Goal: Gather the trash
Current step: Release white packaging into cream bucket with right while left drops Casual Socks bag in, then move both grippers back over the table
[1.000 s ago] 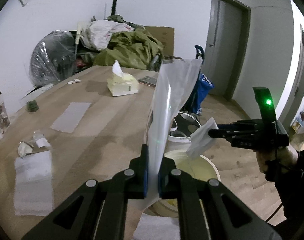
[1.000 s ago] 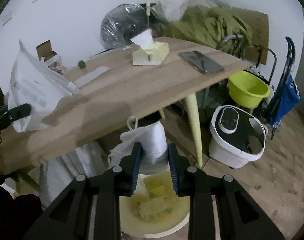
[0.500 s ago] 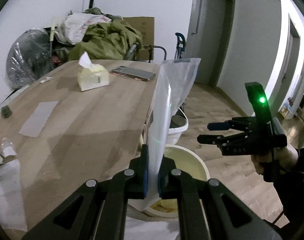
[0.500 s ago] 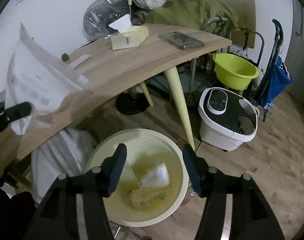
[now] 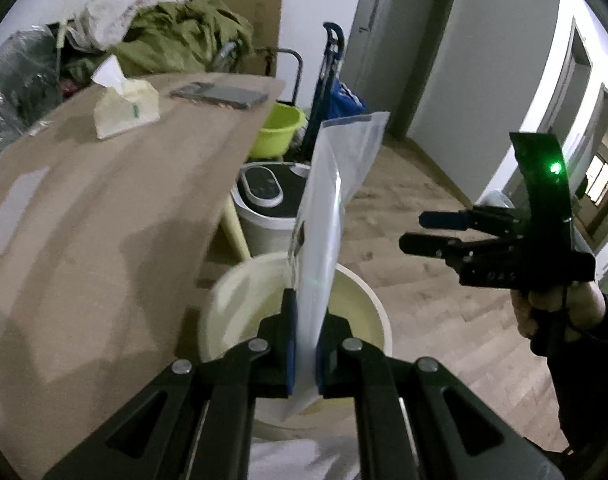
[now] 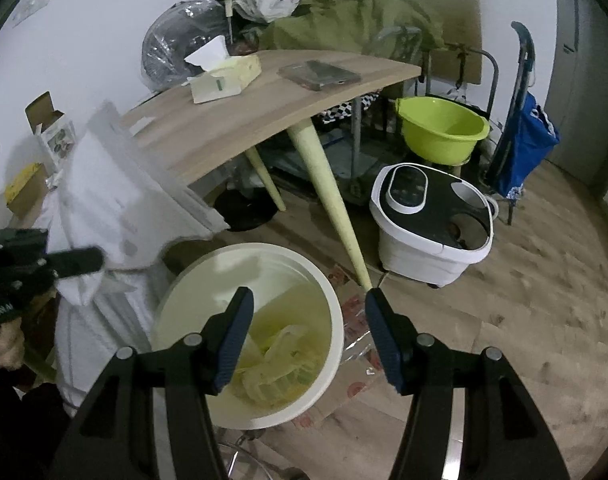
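My left gripper (image 5: pixel 304 344) is shut on a clear plastic bag (image 5: pixel 332 200) and holds it upright above the cream waste bin (image 5: pixel 376 312). It shows at the left of the right wrist view (image 6: pixel 116 204). My right gripper (image 6: pixel 308 332) is open and empty, above the bin's rim (image 6: pixel 328 284). Crumpled trash (image 6: pixel 280 360) lies inside the bin. The right gripper shows at the right of the left wrist view (image 5: pixel 428 232), apart from the bag.
A wooden table (image 5: pixel 104 220) holds a tissue box (image 5: pixel 124 108) and a phone (image 5: pixel 220 94). On the floor stand a white foot bath (image 6: pixel 432 220), a green basin (image 6: pixel 440 128) and a blue cart (image 6: pixel 524 136).
The right gripper opened and dropped its white tissue into the bin, then opened wider. The left gripper swung right with the bag toward the bin.
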The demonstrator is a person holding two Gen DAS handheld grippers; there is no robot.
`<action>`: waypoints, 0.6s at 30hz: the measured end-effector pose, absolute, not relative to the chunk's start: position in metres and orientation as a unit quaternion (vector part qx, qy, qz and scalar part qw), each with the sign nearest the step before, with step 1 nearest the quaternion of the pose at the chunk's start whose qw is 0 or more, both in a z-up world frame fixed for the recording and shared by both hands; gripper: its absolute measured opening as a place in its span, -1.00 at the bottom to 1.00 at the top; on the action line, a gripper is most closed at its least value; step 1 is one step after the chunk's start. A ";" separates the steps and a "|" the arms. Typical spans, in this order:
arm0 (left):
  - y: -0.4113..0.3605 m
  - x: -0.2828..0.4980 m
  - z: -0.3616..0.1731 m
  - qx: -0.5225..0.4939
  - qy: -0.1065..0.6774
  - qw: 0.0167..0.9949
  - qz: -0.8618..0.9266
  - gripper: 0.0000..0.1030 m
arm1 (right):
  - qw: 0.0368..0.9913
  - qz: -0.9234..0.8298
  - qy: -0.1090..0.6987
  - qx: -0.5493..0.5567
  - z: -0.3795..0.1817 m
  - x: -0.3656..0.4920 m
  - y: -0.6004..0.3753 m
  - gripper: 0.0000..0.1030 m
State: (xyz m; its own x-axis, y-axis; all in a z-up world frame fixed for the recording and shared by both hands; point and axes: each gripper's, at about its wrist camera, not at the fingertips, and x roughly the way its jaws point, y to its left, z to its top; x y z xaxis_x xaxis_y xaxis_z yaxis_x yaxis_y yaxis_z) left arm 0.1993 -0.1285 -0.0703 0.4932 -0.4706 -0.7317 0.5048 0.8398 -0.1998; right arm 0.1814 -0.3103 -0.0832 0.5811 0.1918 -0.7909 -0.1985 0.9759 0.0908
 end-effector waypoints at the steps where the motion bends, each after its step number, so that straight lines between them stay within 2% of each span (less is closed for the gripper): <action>1: -0.131 0.200 -0.073 0.023 0.423 0.860 -0.285 -0.83 | 0.889 0.108 0.444 -0.003 -0.083 0.180 -0.311 0.09; 2: -0.134 0.202 -0.076 0.025 0.431 0.855 -0.287 -0.76 | 0.890 0.107 0.444 -0.002 -0.083 0.179 -0.311 0.09; 4: -0.139 0.204 -0.082 0.027 0.444 0.848 -0.288 -0.24 | 0.890 0.104 0.444 -0.001 -0.081 0.176 -0.313 0.09; 6: -0.140 0.202 -0.084 0.028 0.444 0.847 -0.289 -0.09 | 0.891 0.102 0.443 -0.001 -0.080 0.175 -0.311 0.09; 18: -0.109 0.202 -0.068 -0.004 0.424 0.864 -0.272 0.00 | 0.893 0.115 0.434 -0.012 -0.069 0.178 -0.295 0.09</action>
